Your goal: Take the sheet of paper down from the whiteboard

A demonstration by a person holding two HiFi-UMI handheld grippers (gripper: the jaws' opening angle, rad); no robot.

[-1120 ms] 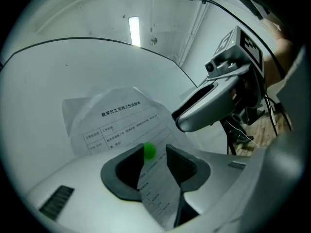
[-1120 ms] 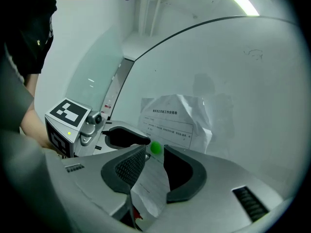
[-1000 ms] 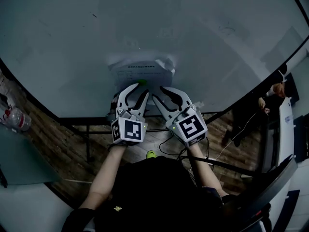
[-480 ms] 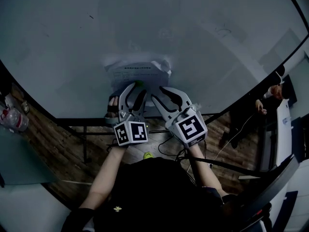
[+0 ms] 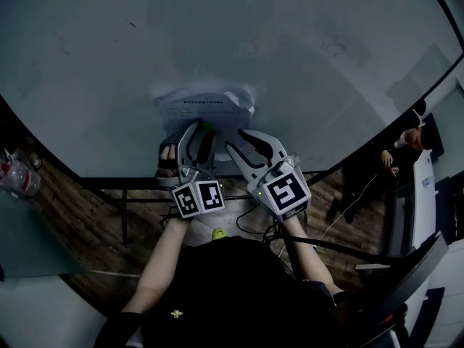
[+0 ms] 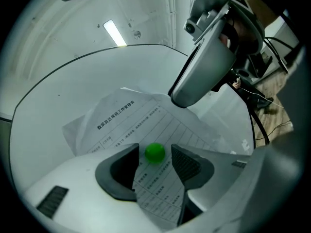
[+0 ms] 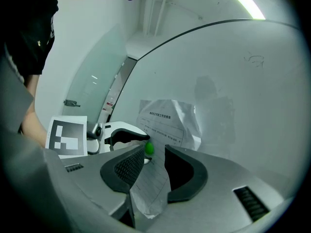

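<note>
First, nearest the head camera, we enter two forearms (image 5: 163, 259), each ending in one gripper, and two marker cubes (image 5: 197, 198), one per gripper, side by side and just apart. Next, left gripper (image 6: 154, 154), one: its two jaws have just been opening and stand apart. One round green magnet (image 6: 155, 151) sits in the gap at their tips with a sliver of space on either side. The lower part of the sheet of paper (image 6: 121, 125) runs back between the pads, and neither pad presses on anything. Right gripper (image 7: 154, 152), one: its two jaws likewise stand apart. The crumpled bottom corner of the sheet is drawn in between them and lies along one ribbed pad, with the other pad clear of it. Beyond the jaws, sheet of paper, one, printed with a ruled form and wrinkled. Its upper part lies flat on the whiteboard (image 5: 217, 42), its lower part bends off the surface towards both grippers, and the magnet sits on it. Farthest, whiteboard, one, bearing a few faint marks.
</note>
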